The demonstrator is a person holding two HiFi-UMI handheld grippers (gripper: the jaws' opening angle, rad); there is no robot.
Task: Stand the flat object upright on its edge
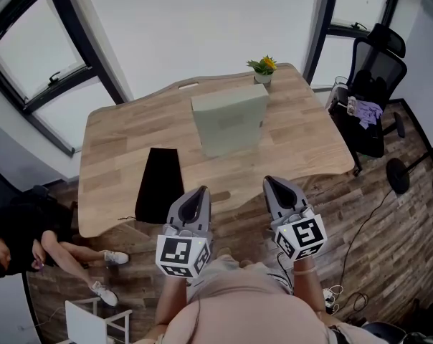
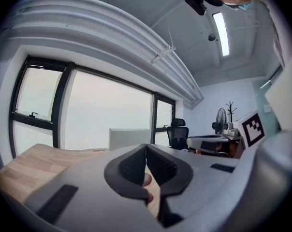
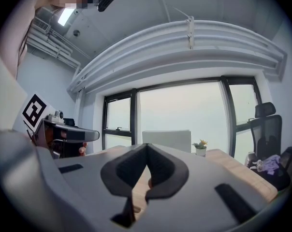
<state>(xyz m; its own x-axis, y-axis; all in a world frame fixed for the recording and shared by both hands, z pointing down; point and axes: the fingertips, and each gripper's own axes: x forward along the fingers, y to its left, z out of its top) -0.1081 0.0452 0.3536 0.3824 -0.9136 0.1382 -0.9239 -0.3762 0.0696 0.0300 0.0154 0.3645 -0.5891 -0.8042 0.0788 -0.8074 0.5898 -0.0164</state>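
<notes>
Black flat object (image 1: 159,185) lies face-down on the table (image 1: 116,142), and no gripper view shows it. Its long axis runs roughly twelve to six in the head view, and its near short end reaches the table's front edge. From the left gripper (image 1: 196,198) it sits at about ten o'clock, just beside the tip. From the right gripper (image 1: 279,186) it is at nine o'clock and well apart, so the left hand is judged the nearer one for lifting a long edge. Both grippers hover short of the table with their jaws pressed together and nothing between the pads. A pale box (image 1: 229,120) already stands upright mid-table, at one o'clock from the left gripper, with a small potted plant (image 1: 263,69) beyond it at the far edge. No brand or writing can be read on the black object or the box, and the only print in sight is the square marker patterns on the grippers' cubes
</notes>
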